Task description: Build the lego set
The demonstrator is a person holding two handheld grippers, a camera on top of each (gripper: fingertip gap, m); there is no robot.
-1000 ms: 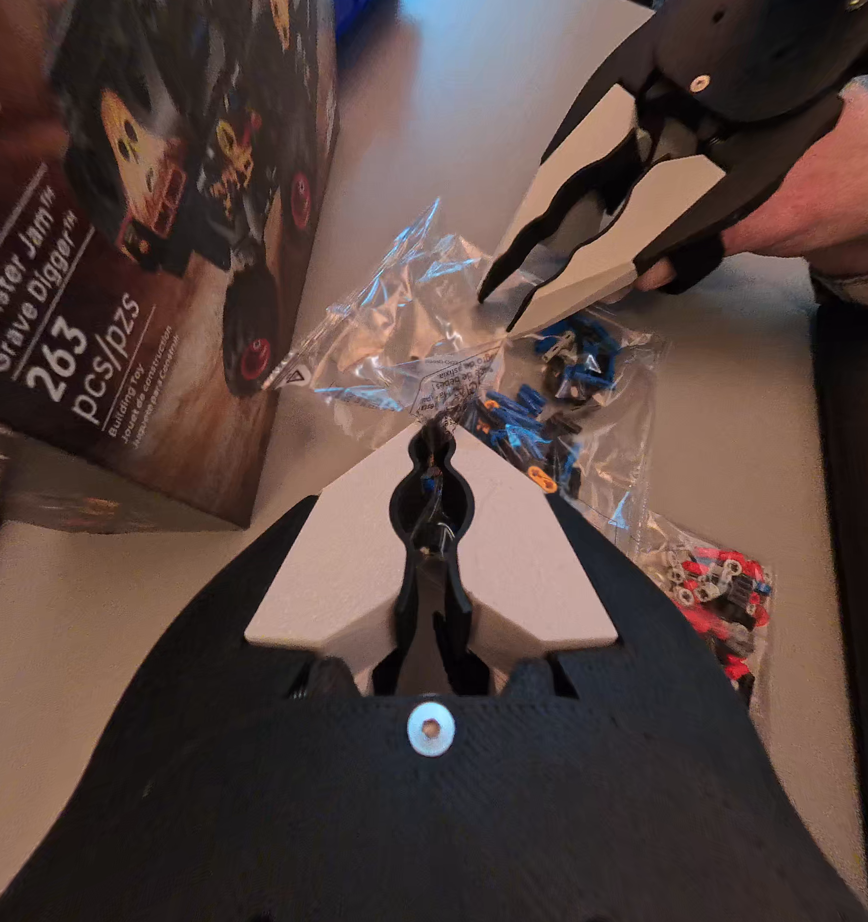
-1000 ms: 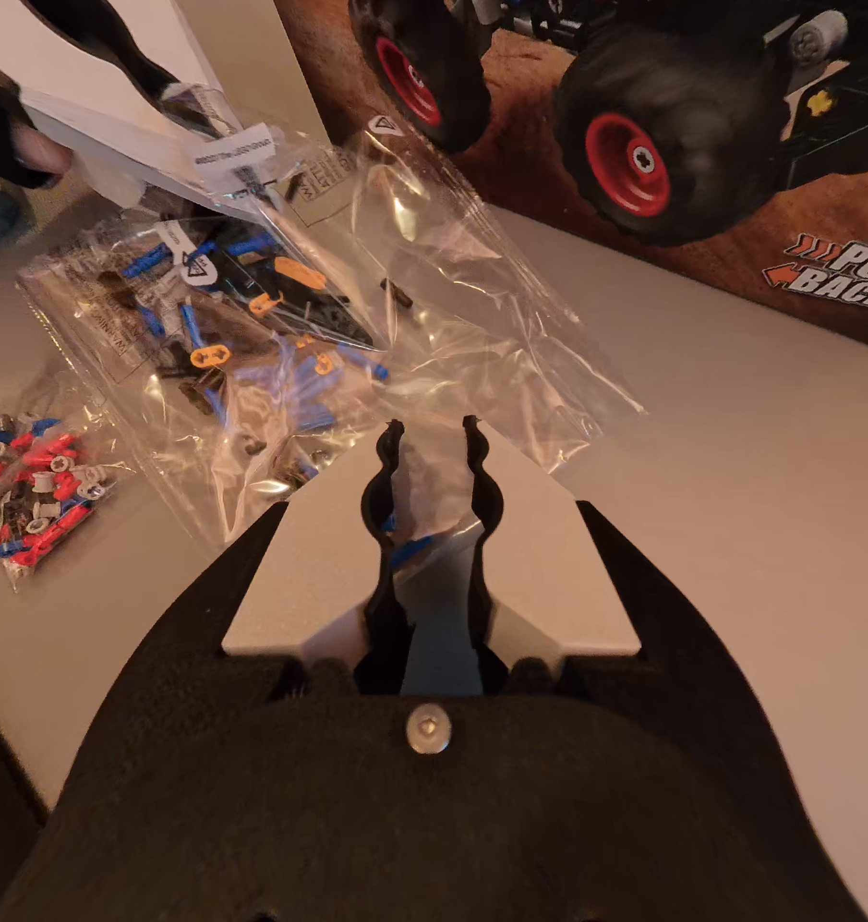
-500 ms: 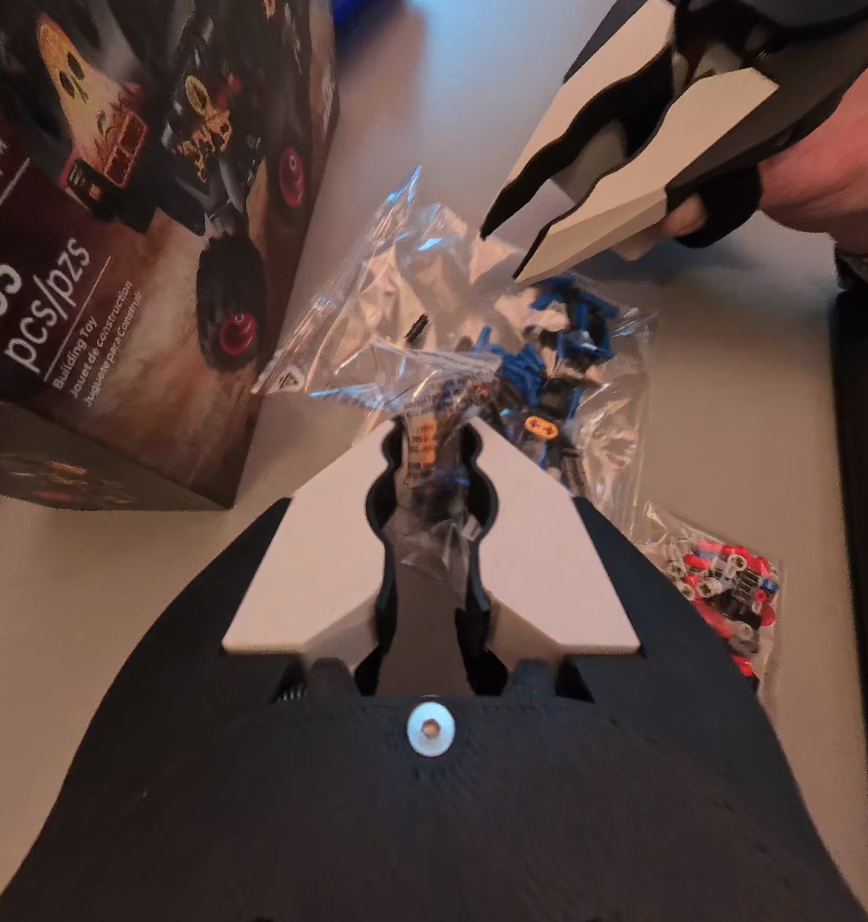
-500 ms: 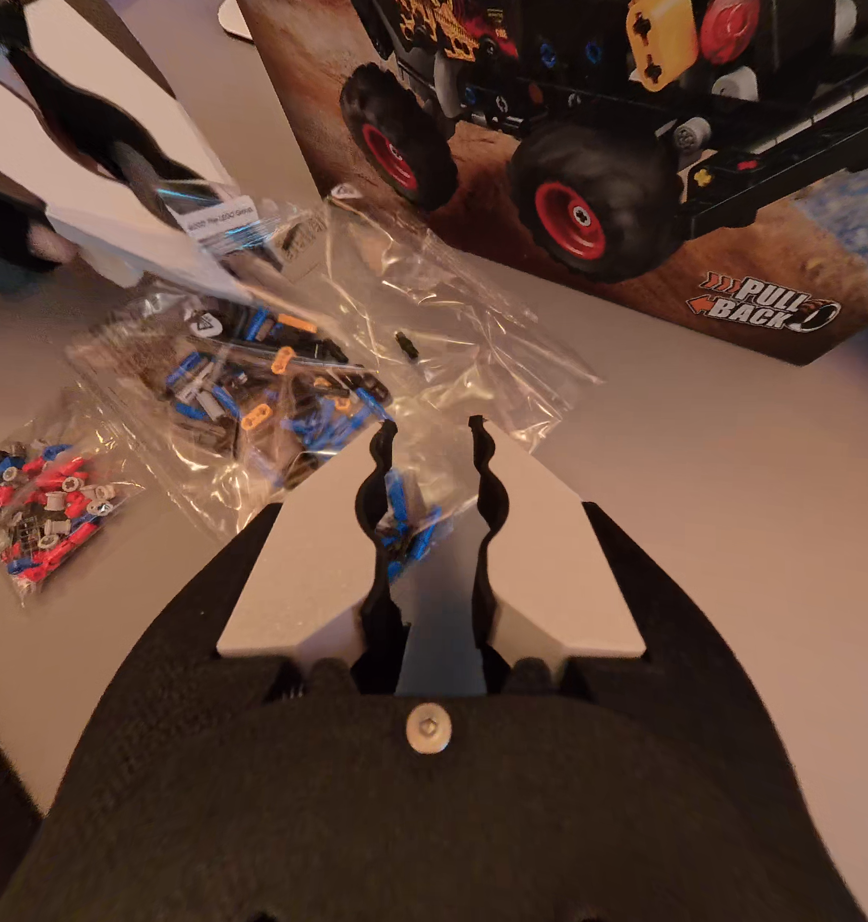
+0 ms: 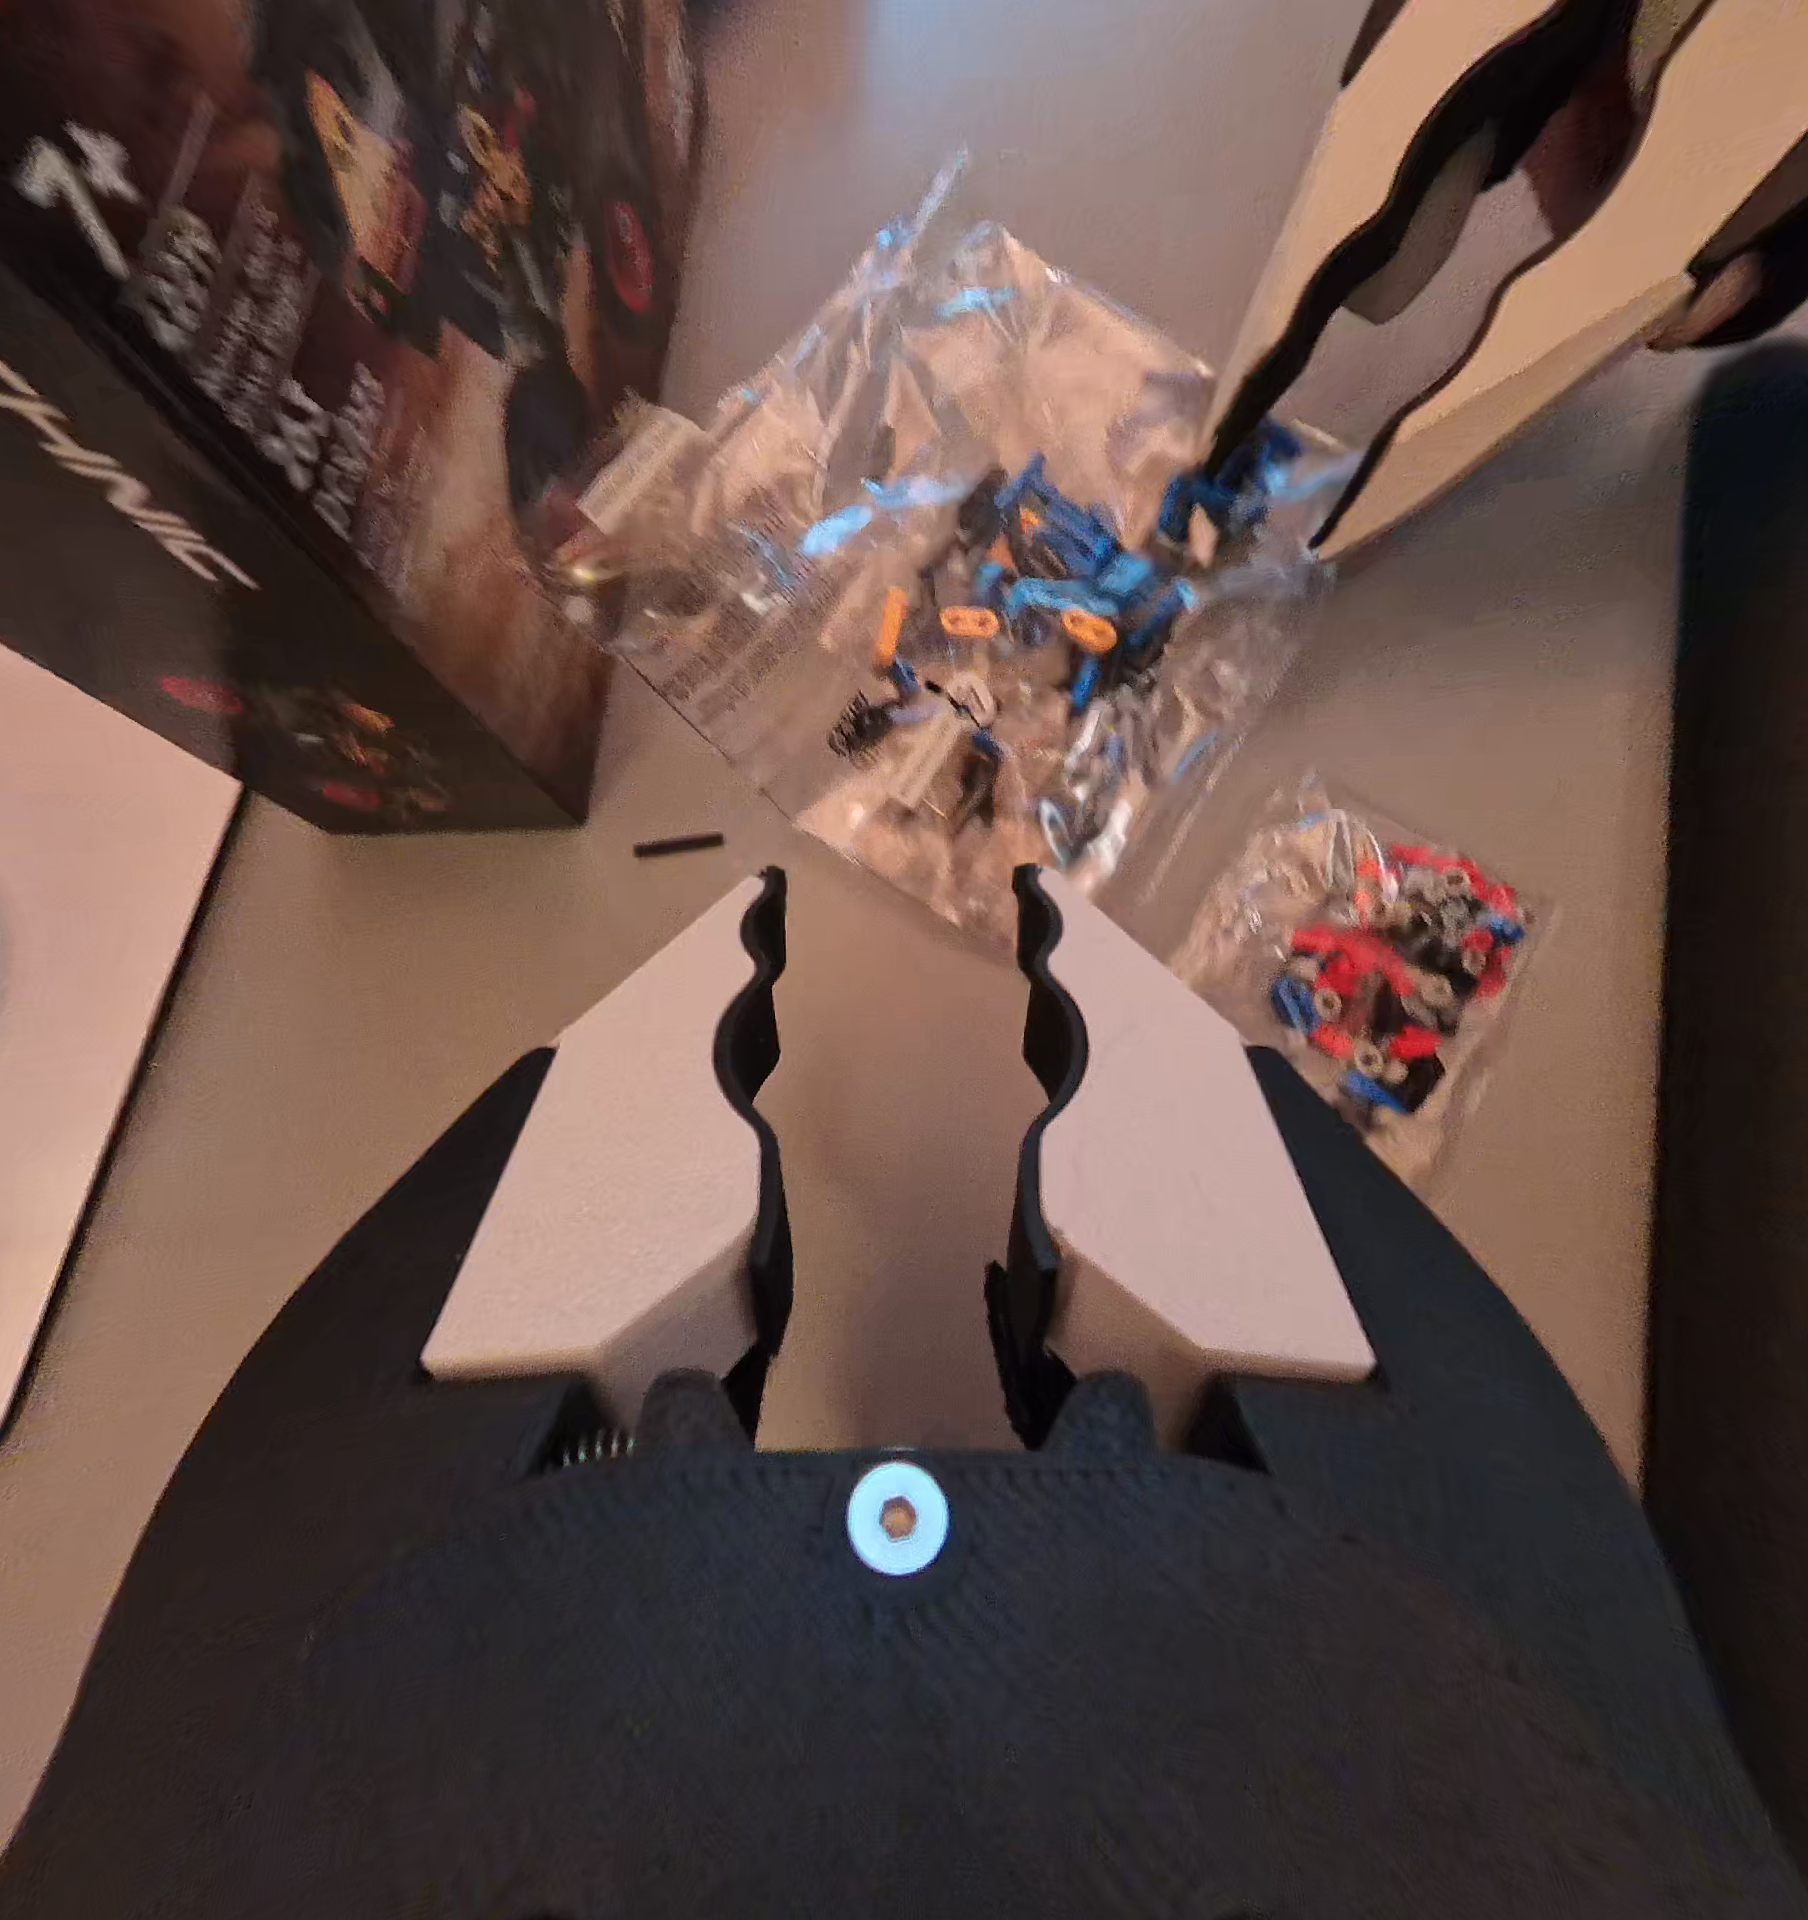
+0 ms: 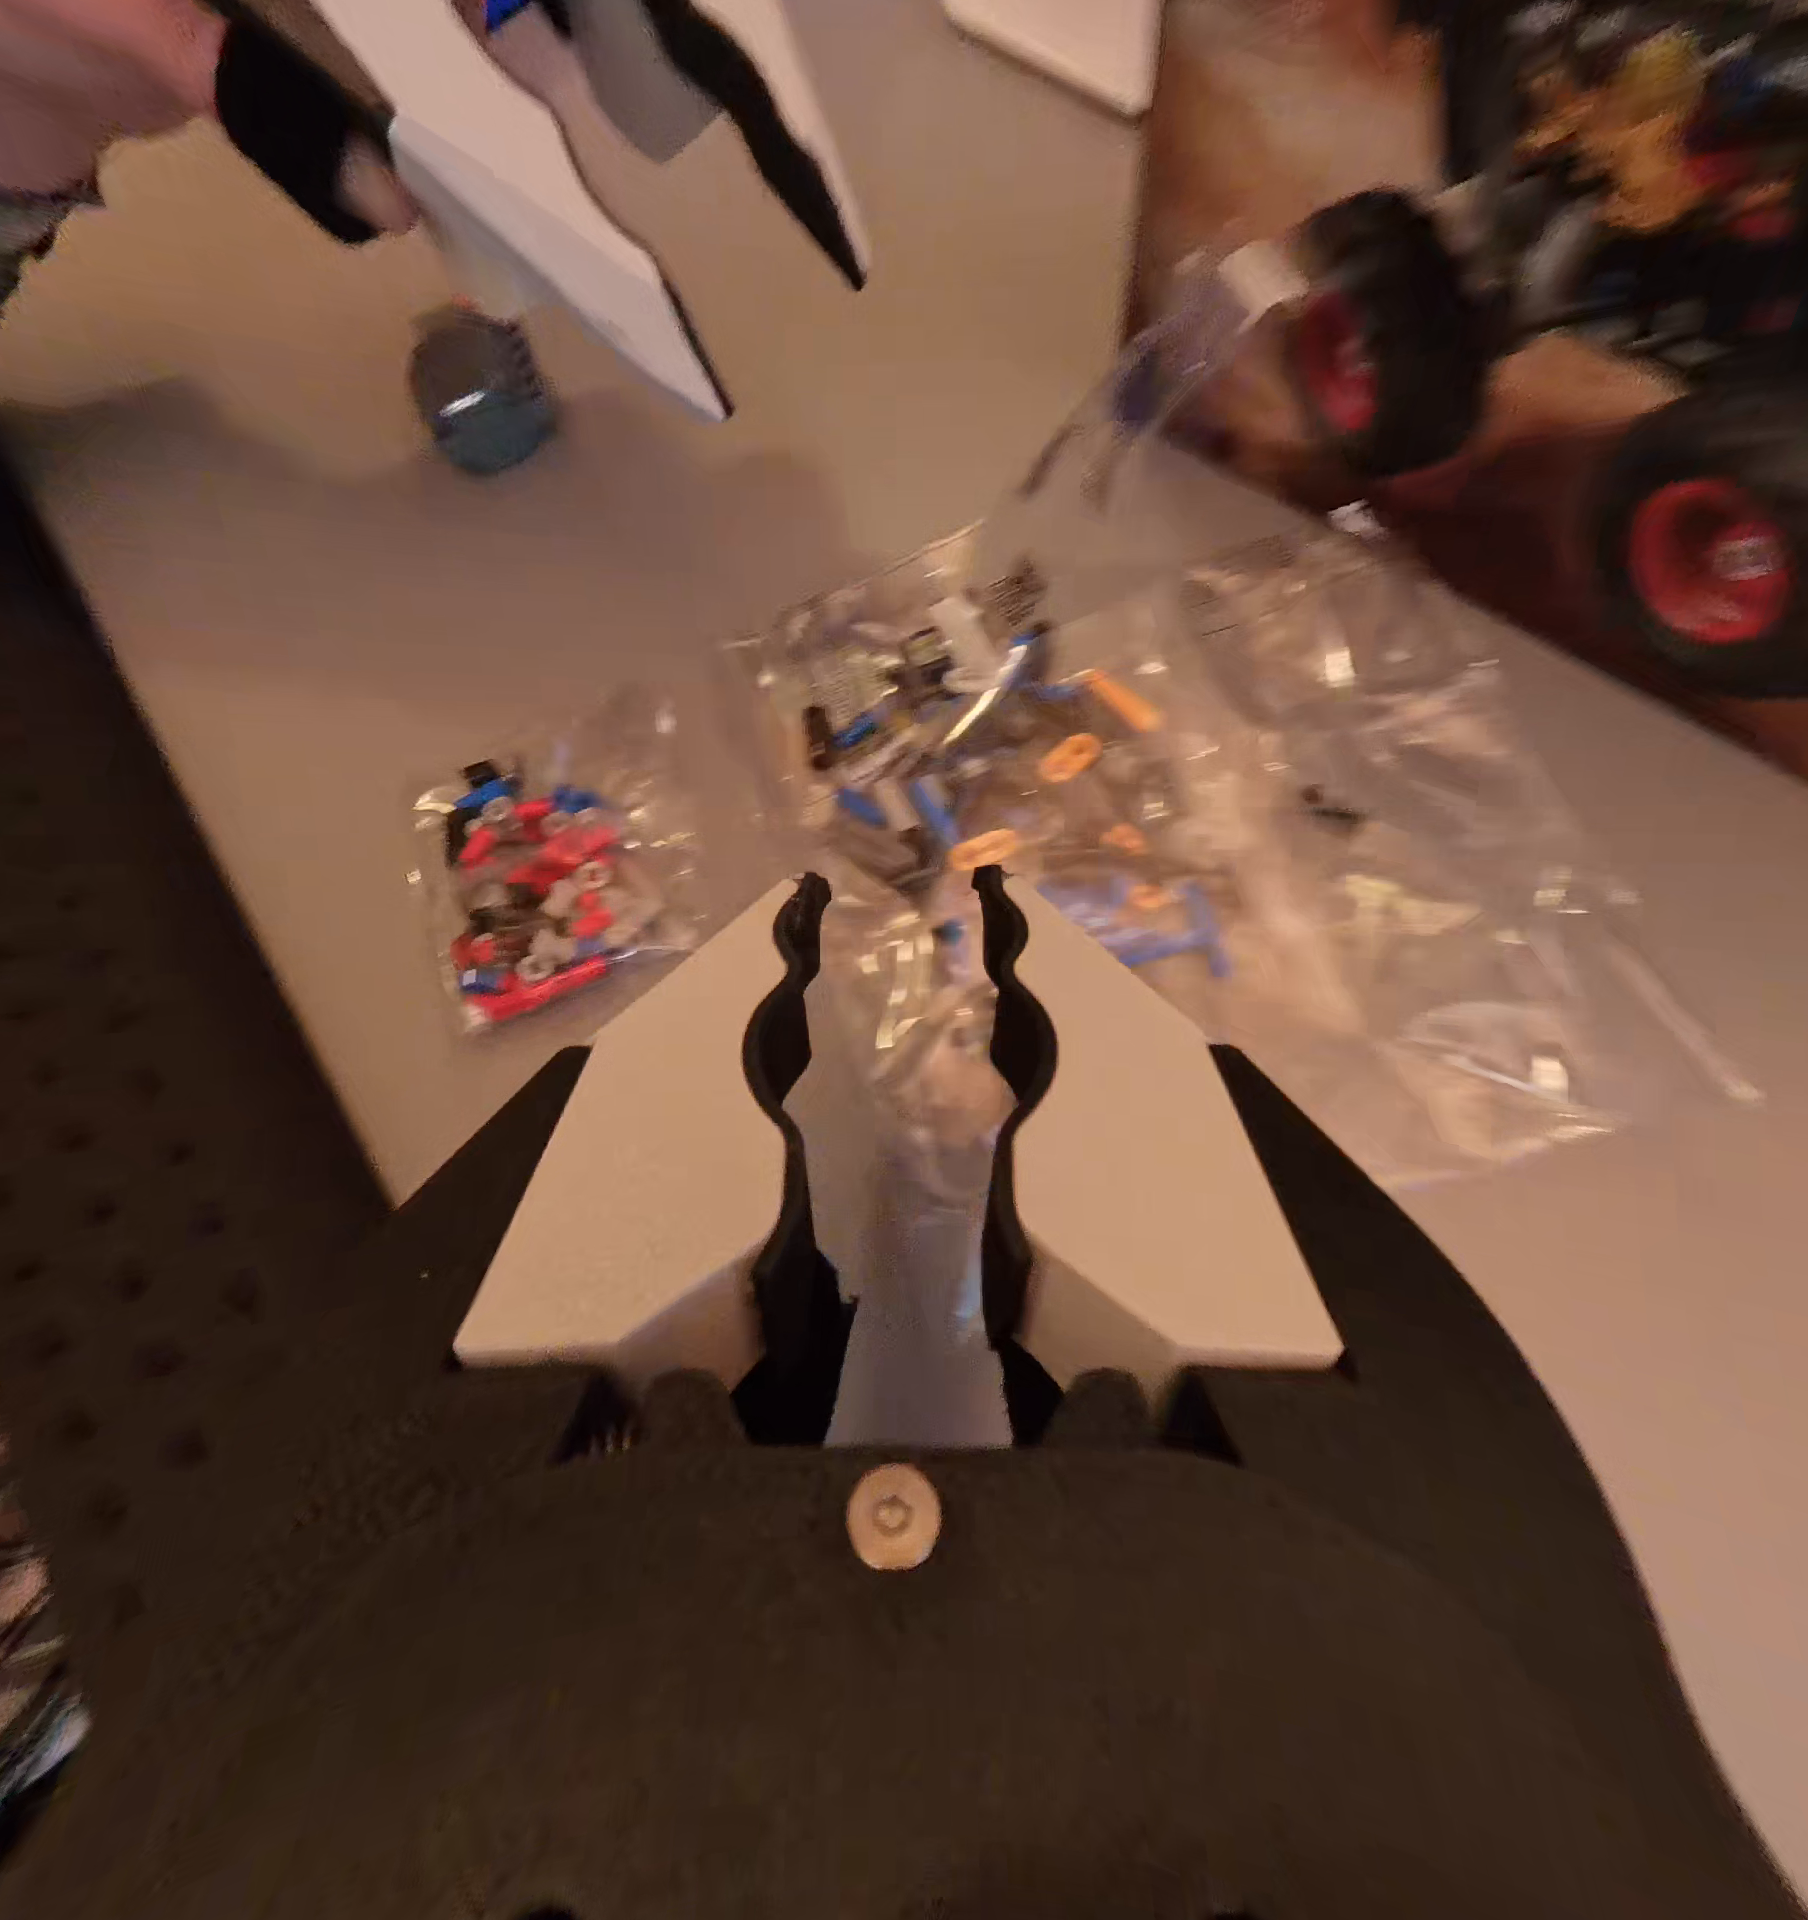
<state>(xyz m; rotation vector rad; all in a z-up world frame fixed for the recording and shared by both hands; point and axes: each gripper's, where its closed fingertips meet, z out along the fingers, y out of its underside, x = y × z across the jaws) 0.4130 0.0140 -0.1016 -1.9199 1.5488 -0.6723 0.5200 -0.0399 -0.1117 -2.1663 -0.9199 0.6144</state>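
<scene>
I see crinkled glossy clear-plastic bags [image 5: 910, 499] on a smooth matt surface [image 5: 380, 997] — printed cardboard box [image 5: 287, 436] at ten o'clock.

A: Left gripper [image 5: 892, 883]?
B: Jaws spread, nothing between them, tilted down.
A: Right gripper [image 6: 892, 886]?
B: Jaws parted too, tips low. A hand [image 6: 58, 88] grips the left one.

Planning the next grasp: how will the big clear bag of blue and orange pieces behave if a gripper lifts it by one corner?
The big clear bag looks like thin, crinkled film, so it would probably sag. Its loose pieces would likely slide to the low end. The film looks glossy, so it may slip.
</scene>
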